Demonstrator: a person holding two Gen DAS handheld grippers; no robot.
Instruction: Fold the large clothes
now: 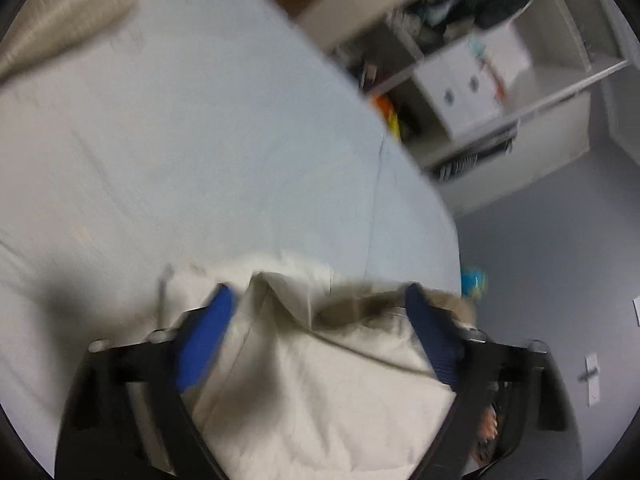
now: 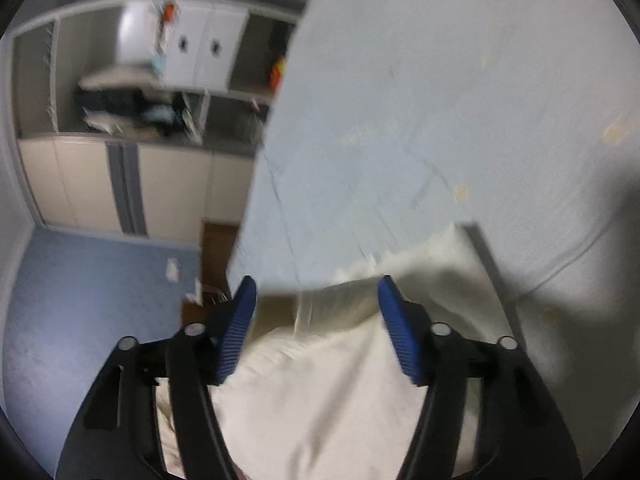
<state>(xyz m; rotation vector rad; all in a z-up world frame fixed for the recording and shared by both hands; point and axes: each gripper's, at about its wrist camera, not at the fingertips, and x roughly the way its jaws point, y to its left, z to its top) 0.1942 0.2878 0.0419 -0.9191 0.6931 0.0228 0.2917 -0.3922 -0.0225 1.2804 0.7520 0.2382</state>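
Observation:
A cream garment (image 1: pixel 320 380) lies bunched at the near edge of a pale blue bed sheet (image 1: pixel 224 140). My left gripper (image 1: pixel 320 292) stands open above it, its blue pads (image 1: pixel 208 332) spread wide to either side of the cloth and not pressing on it. In the right wrist view the same cream garment (image 2: pixel 328 380) lies below my right gripper (image 2: pixel 316 282), which is also open, with its blue pads (image 2: pixel 400 336) apart and the fabric loose between them. Both views are blurred.
The bed sheet (image 2: pixel 440 100) fills the space ahead. Open shelves with white boxes and dark clutter (image 1: pixel 460 60) stand past the bed's edge. Cupboard doors (image 2: pixel 120 184) and blue floor (image 2: pixel 88 300) lie left of the bed. A beige pillow (image 1: pixel 68 16) sits at the far left.

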